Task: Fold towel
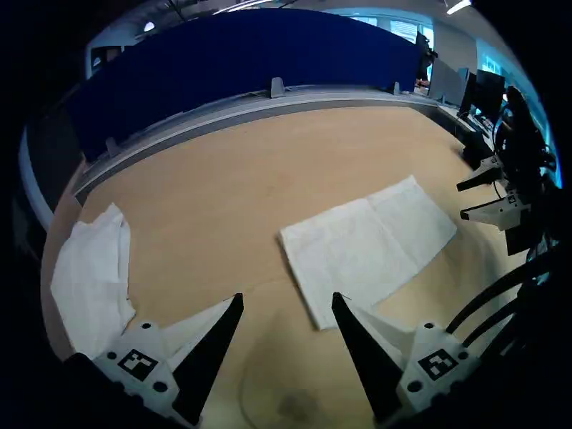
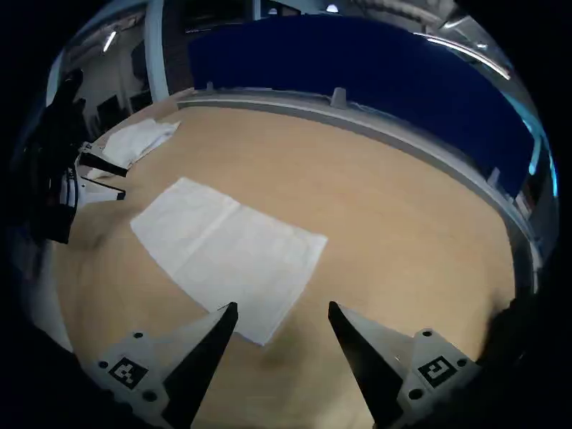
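Note:
A white towel (image 1: 368, 247) lies spread flat on the wooden table (image 1: 236, 179), with a crease line across its middle. In the left gripper view, my left gripper (image 1: 287, 304) is open just above the towel's near left corner, nothing between its fingers. The right gripper (image 1: 480, 196) appears at the far right, open, past the towel's other end. From the right gripper view the same towel (image 2: 225, 250) lies ahead, and my right gripper (image 2: 281, 311) hangs open over its near corner. The left gripper (image 2: 107, 179) is seen at the far left, open.
A second white towel (image 1: 89, 275) lies crumpled near the table's left end; in the right gripper view this second towel (image 2: 132, 141) sits beyond the left gripper. A blue partition (image 1: 243, 61) runs along the table's back edge. Monitors (image 1: 486, 89) stand at the far right.

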